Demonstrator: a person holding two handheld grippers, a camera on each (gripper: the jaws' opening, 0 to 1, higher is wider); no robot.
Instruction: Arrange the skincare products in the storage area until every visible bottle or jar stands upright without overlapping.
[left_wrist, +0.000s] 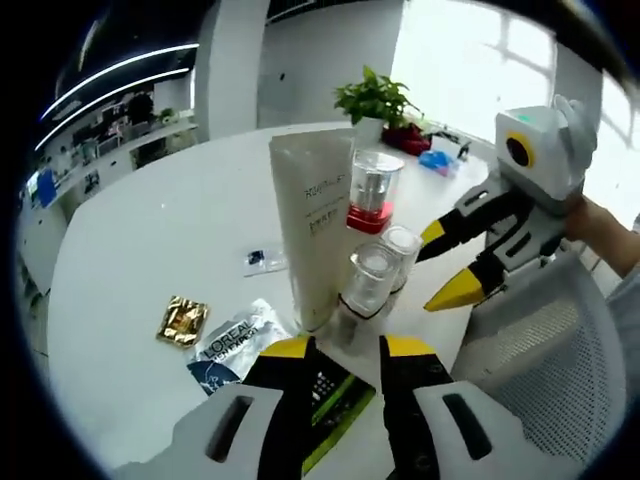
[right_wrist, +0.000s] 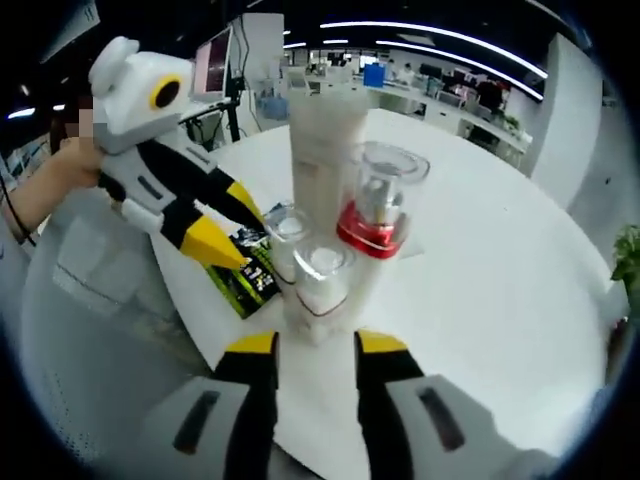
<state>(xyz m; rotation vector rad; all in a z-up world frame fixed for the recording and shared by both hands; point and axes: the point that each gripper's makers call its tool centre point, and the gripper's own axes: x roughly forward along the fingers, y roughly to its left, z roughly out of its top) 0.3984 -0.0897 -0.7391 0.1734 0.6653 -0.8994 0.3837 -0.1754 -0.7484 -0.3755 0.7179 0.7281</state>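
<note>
A tall white tube (left_wrist: 310, 225) (right_wrist: 322, 140) stands upright near the round white table's edge. Close beside it stand a clear bottle with a red band (left_wrist: 371, 190) (right_wrist: 378, 205) and two small clear bottles (left_wrist: 371, 277) (left_wrist: 402, 247) (right_wrist: 322, 275) (right_wrist: 287, 232), also upright. My left gripper (left_wrist: 347, 350) (right_wrist: 232, 232) is open just short of the cluster, over a black and green packet (left_wrist: 335, 405) (right_wrist: 247, 277). My right gripper (right_wrist: 315, 345) (left_wrist: 445, 265) is open on the cluster's opposite side, its jaws either side of the nearest small bottle's base without touching.
Flat sachets lie on the table (left_wrist: 150, 230): a L'Oreal one (left_wrist: 232, 347), a gold one (left_wrist: 182, 321) and a small one (left_wrist: 262, 261). A potted plant (left_wrist: 375, 100) and a blue item (left_wrist: 438, 160) stand at the far edge. A white mesh chair (left_wrist: 545, 350) (right_wrist: 90, 300) is beside the table.
</note>
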